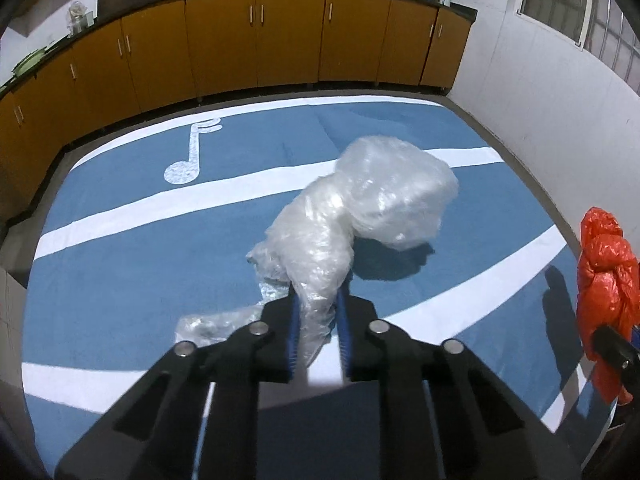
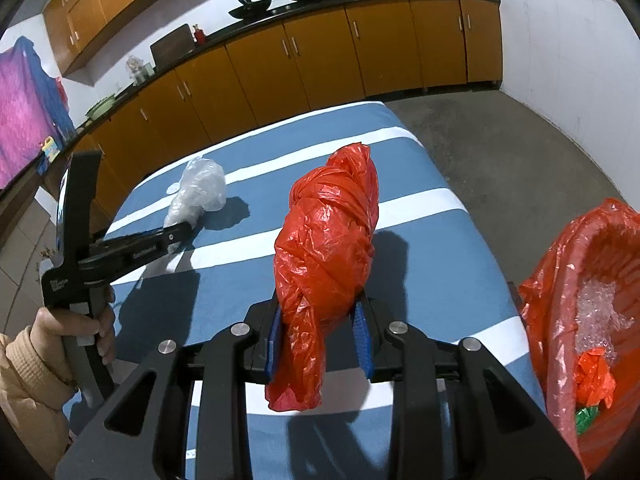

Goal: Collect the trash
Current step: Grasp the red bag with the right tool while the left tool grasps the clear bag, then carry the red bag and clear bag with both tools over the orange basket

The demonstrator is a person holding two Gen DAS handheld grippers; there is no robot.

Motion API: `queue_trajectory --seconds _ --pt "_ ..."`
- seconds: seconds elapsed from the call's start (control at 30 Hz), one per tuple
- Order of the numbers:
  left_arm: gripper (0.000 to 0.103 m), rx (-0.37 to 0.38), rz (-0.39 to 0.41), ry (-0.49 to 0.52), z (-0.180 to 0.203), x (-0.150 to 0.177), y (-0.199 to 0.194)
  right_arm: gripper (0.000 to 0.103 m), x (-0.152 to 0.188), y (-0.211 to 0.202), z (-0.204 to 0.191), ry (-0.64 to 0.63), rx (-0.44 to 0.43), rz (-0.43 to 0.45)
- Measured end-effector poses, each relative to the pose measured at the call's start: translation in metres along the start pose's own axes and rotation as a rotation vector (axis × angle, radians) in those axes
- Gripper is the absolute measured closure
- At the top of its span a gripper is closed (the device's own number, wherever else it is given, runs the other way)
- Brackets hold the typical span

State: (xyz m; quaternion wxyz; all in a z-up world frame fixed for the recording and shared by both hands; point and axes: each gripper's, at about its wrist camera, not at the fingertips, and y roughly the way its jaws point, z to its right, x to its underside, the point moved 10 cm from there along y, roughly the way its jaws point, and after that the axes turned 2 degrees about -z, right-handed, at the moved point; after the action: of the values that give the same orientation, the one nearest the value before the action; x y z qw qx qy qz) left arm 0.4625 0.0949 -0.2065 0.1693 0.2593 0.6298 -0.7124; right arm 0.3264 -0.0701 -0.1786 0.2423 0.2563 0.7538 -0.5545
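Note:
A crumpled clear plastic bag (image 1: 360, 208) lies on the blue, white-striped table cover (image 1: 120, 280). My left gripper (image 1: 318, 300) is shut on its near tail, the blue pads pressing the plastic from both sides. The right wrist view shows the same clear bag (image 2: 198, 190) with the left gripper (image 2: 180, 230) on it, a hand around the handle. My right gripper (image 2: 320, 320) is shut on a knotted red plastic bag (image 2: 328, 236), lifted off the cover. That red bag (image 1: 606, 276) also shows at the right edge of the left wrist view.
A bin lined with a red bag (image 2: 560, 280) stands at the cover's right edge, holding clear and red plastic scraps. Orange cabinets (image 1: 256, 36) under a dark counter run along the back wall. A white wall (image 1: 560, 100) is on the right, with grey floor (image 2: 500, 152) beyond the table.

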Motion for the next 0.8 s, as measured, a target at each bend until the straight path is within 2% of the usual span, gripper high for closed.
queue_trajectory --seconds 0.3,0.53,0.8 --pt "0.089 -0.016 0.069 -0.012 0.017 0.015 -0.052 0.072 -0.003 -0.04 0.002 0.007 -0.008 0.061" --pt "0.089 0.056 0.119 -0.017 0.055 0.035 -0.114 0.072 -0.002 -0.084 0.017 0.02 0.018 0.132" --pt "0.089 0.1 0.161 0.013 0.102 0.044 -0.162 0.072 0.002 -0.136 0.042 0.025 0.068 0.211"
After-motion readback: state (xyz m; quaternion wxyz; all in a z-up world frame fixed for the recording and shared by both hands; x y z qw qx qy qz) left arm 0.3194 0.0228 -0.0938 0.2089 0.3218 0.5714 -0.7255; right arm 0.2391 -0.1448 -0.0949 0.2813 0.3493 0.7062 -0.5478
